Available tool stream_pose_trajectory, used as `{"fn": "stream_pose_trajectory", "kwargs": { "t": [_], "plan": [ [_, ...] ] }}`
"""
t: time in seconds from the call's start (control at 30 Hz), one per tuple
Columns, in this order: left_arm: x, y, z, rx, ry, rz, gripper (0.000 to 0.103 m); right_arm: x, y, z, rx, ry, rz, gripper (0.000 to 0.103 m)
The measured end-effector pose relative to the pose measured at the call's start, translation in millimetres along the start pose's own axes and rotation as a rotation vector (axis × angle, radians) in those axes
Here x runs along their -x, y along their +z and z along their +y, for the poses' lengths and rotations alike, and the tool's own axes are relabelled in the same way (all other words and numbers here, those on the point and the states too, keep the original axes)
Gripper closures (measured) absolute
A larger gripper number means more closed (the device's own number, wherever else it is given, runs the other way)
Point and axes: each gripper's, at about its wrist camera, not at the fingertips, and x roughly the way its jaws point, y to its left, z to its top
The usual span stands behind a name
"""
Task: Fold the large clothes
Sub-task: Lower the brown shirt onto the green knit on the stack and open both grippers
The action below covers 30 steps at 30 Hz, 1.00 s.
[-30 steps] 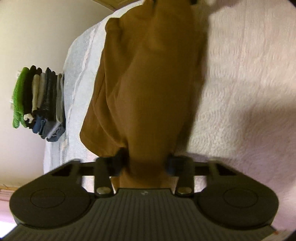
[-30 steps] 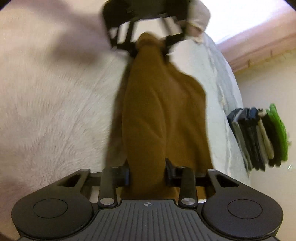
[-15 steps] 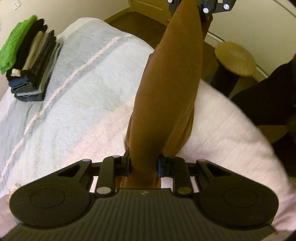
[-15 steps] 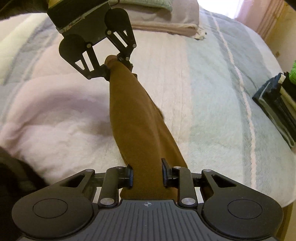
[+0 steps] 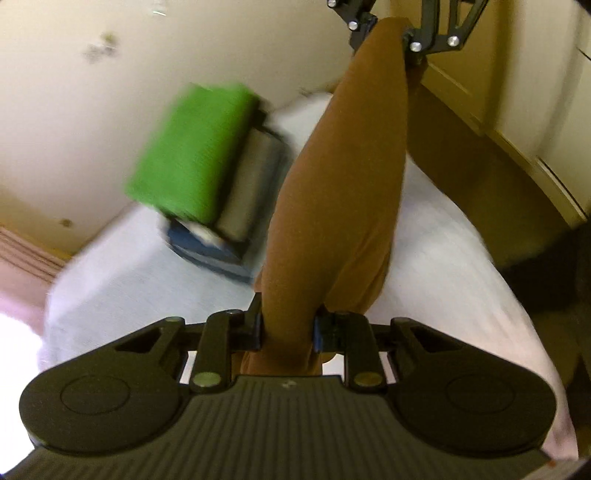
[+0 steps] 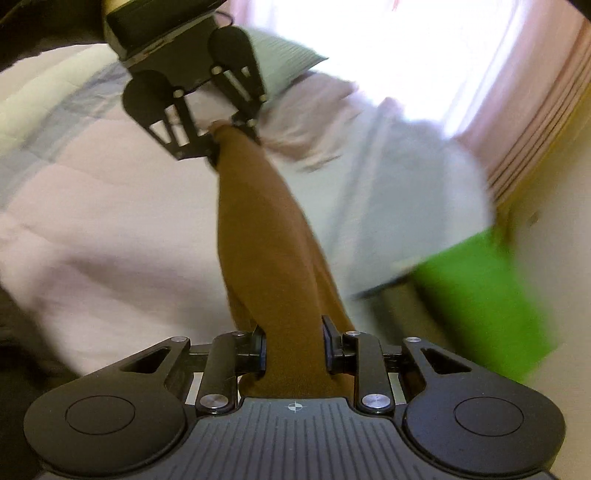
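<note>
From the left wrist view, the left tongs (image 5: 287,330) are pinched tight on one end of the long mustard-brown soft cotton garment (image 5: 343,192), fabric bunched between the pads. The garment stretches away from them to the right tongs (image 5: 384,35), which clamp its far end. It hangs clear above the pale quilted bed (image 5: 436,266). Left of the garment, a blurred stack of folded clothes topped with green knit (image 5: 199,162) sits on the bed.

From the right wrist view, the right tongs (image 6: 294,349) have just been closing and grip the garment's (image 6: 266,251) near end; the left tongs (image 6: 218,142) hold the far one. The 2 grips leave it slung as a drooping rope above the bed (image 6: 110,221). It looks light, limp and non-slippery; corners or hems would spread it better than bunched ends.
</note>
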Motion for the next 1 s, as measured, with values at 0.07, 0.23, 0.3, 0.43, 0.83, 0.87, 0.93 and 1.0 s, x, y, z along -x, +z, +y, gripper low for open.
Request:
{"fn": "stream_pose_trajectory", "kwargs": {
  "t": [0.07,0.23,0.3,0.43,0.83,0.87,0.93,1.0],
  "plan": [
    [-7,55,48,0.030,0.101,-0.042,0.083,22,6,-64,0.048,-0.096,-0.046,0.080],
    [-43,153,136,0.047,0.431,-0.130,0.083,42,8,-189,0.206,-0.393,-0.184,0.079],
    [-81,171,147,0.023,0.524,-0.122,0.083,19,-10,-211,0.272,-0.484,-0.215,0.079],
    [-196,158,122,-0.012,0.559,-0.064,0.082,-76,-79,-213,0.364,-0.564,-0.209,0.078],
    [-296,128,45,-0.023,0.586,0.018,0.080,-178,-163,-167,0.484,-0.598,-0.131,0.068],
    [-296,131,44,-0.029,0.584,0.025,0.083,-176,-162,-168,0.474,-0.599,-0.128,0.068],
    [-291,138,43,-0.030,0.608,0.027,0.084,-171,-156,-169,0.460,-0.601,-0.116,0.072],
    [-281,144,34,-0.024,0.652,0.023,0.084,-163,-157,-173,0.459,-0.626,-0.132,0.073]
  ]
}}
